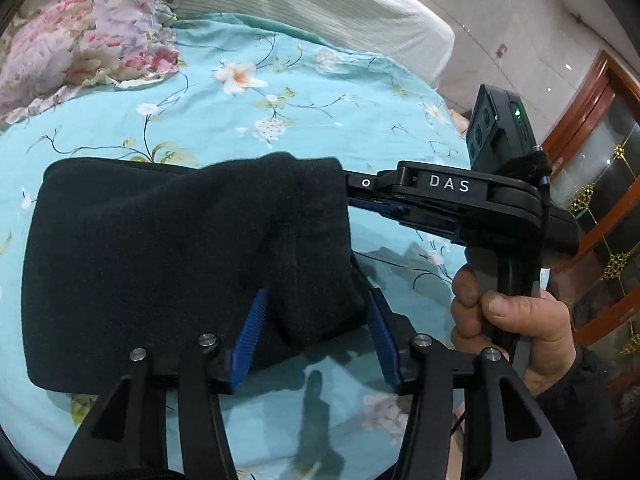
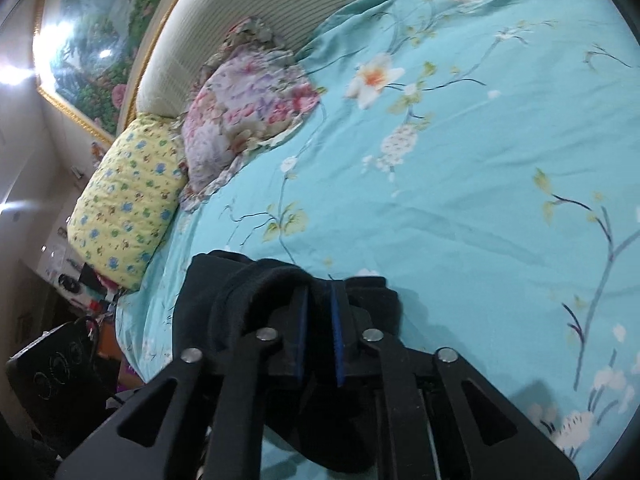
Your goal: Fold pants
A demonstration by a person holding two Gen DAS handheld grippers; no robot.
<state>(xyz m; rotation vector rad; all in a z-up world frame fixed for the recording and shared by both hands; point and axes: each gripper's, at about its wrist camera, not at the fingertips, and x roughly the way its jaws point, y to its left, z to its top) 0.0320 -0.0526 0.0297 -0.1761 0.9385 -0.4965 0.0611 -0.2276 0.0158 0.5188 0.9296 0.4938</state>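
On one turquoise floral bedsheet (image 1: 280,92) lies one black fleece pants bundle (image 1: 160,248). Left gripper (image 1: 316,320) gapes wide around its fold; right gripper (image 2: 320,312) pinches its edge. Two floral pillows (image 2: 248,116) beside.

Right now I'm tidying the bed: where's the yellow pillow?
In the right wrist view, the yellow pillow lies at the bed's left edge, beside the pink floral pillow, beyond the black pants.

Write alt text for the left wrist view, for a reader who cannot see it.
Black pants, partly folded, lie on a turquoise flowered bedsheet, one end lifted by the right gripper, which reaches in from the right and is shut on the cloth. The left gripper is open around the near edge. A floral pillow lies behind.
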